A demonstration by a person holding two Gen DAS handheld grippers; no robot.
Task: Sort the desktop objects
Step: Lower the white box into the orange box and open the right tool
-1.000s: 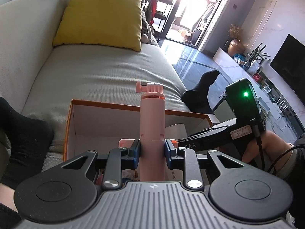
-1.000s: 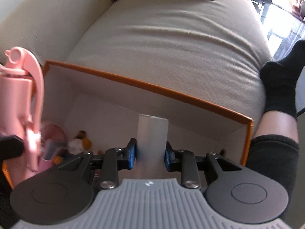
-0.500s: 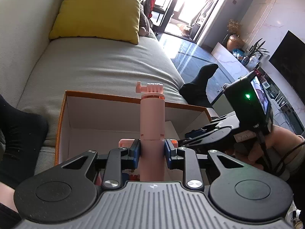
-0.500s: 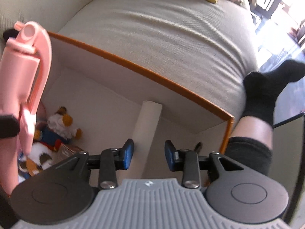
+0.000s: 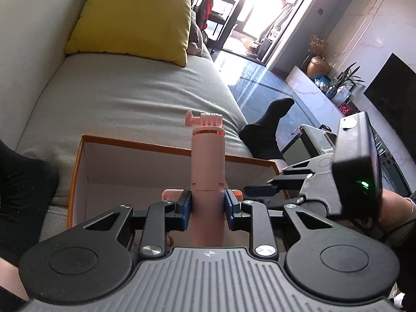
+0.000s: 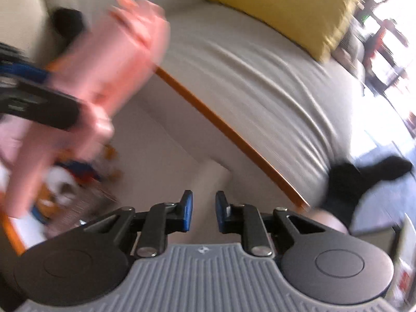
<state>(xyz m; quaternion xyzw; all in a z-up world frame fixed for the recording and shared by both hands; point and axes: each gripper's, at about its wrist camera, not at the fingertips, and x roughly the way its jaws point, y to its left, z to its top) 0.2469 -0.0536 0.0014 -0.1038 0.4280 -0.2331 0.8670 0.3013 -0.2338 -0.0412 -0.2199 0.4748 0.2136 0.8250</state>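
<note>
We have the pink selfie stick (image 5: 208, 182) clamped upright between the jaws of the left gripper (image 5: 207, 205), its screw head standing well above them and over the open orange-rimmed box (image 5: 161, 147) on the sofa (image 5: 130, 98). Our right gripper (image 6: 202, 212) holds nothing: its jaws are closing on a narrow empty gap, and the white tube (image 6: 208, 179) lies just ahead of them on the box floor. Left of those jaws, small toys (image 6: 65, 184) crowd the corner.

The grip on the stick sits low on a tall, smooth shaft, so we judge it could pivot or slide out if tilted. Dropped from this height, it could knock the toys or strike the rim. The right wrist view is blurred, and the stick looms close beside those jaws, so the two tools could clash.
</note>
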